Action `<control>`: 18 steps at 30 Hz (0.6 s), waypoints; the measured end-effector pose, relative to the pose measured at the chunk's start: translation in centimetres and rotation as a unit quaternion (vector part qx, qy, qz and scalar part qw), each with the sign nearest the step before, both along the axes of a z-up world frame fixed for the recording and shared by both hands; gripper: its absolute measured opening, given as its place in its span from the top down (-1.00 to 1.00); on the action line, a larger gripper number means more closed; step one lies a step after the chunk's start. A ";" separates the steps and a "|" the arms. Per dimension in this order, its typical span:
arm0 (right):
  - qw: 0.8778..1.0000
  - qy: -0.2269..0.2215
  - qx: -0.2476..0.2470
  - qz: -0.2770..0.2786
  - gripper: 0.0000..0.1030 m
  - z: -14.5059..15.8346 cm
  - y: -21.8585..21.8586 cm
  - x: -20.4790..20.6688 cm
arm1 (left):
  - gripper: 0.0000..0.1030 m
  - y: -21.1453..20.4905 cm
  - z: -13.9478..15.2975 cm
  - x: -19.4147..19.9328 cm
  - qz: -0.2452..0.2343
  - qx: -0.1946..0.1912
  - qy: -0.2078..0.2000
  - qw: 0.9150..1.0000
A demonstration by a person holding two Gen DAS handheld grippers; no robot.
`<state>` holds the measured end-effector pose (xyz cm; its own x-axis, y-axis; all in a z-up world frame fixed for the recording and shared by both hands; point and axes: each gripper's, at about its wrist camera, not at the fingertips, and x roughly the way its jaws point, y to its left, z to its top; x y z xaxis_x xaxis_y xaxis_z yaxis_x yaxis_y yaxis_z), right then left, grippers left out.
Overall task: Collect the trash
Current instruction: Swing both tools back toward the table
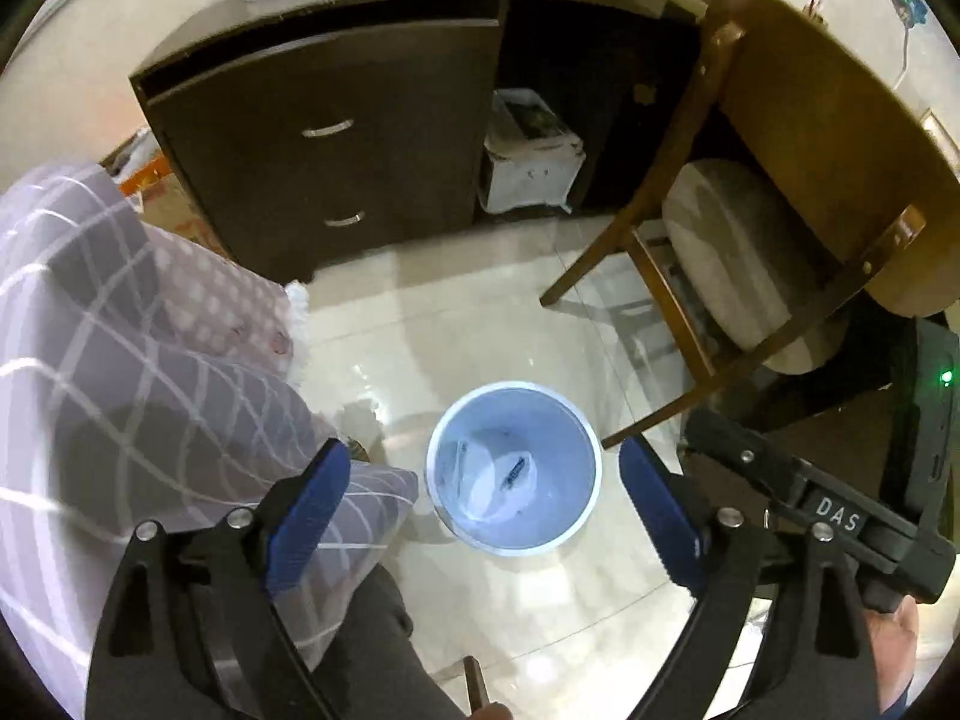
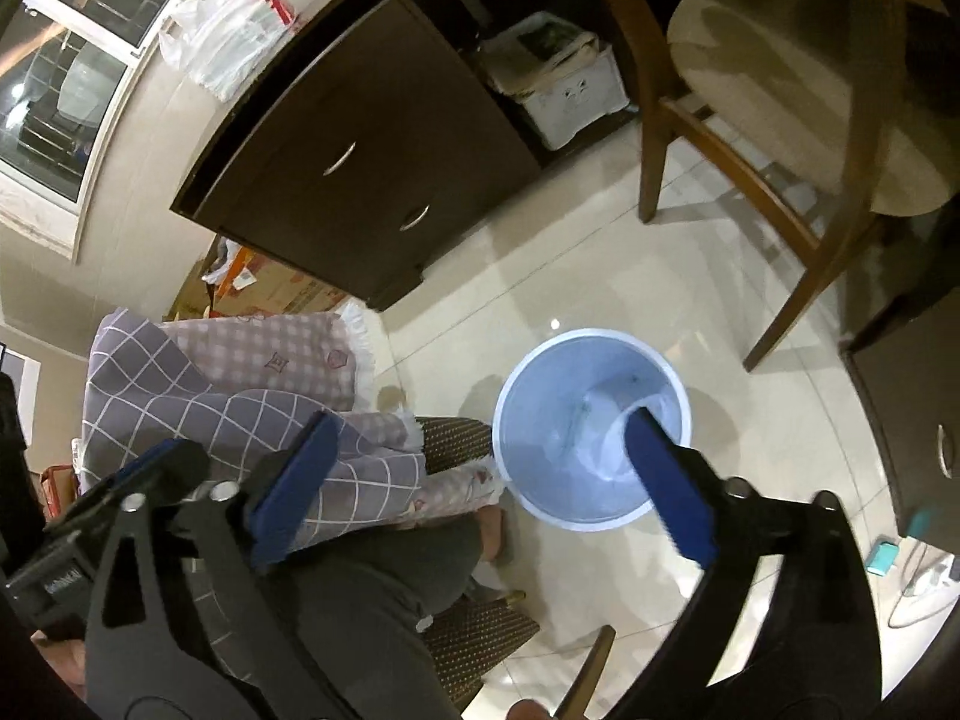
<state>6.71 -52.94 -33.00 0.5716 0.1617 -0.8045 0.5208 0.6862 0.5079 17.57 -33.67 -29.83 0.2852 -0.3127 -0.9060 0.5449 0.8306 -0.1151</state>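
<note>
A light blue trash bin [image 1: 444, 450] stands on the tiled floor, seen from above; it also shows in the right wrist view [image 2: 540, 396]. A white crumpled wrapper [image 1: 501, 489] lies at its bottom. My left gripper [image 1: 483, 468] is open and empty, held above the bin with its blue pads either side of it. My right gripper [image 2: 480, 438] is open and empty too, above the bin's left rim. The right gripper's body shows at the right of the left wrist view [image 1: 828, 516].
A dark wooden desk with drawers [image 1: 336, 138] stands behind the bin, with a white box [image 1: 531, 156] under it. A wooden chair with a round cushion [image 1: 738, 264] is to the right. A grey checked blanket [image 1: 108, 348] lies on the left.
</note>
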 end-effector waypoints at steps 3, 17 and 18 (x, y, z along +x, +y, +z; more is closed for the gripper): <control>1.000 -0.011 -0.016 -0.004 -0.88 1.7 0.5 -0.4 | -0.73 1.1 2.3 -1.0 -0.006 -0.015 -0.017 1.000; 0.987 -0.123 -0.093 0.049 -0.88 15.0 9.8 -0.2 | -0.74 12.1 14.2 -5.9 0.049 -0.074 -0.161 0.983; 0.985 -0.130 -0.101 0.059 -0.88 15.9 11.0 0.2 | -0.74 13.1 14.9 -6.1 0.055 -0.076 -0.166 0.982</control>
<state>6.89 -41.95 -17.07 0.7487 0.0920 -0.6565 0.3013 0.8348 0.4607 11.51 -20.58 -14.97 0.5968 -0.3885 -0.7021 0.4820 0.8731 -0.0734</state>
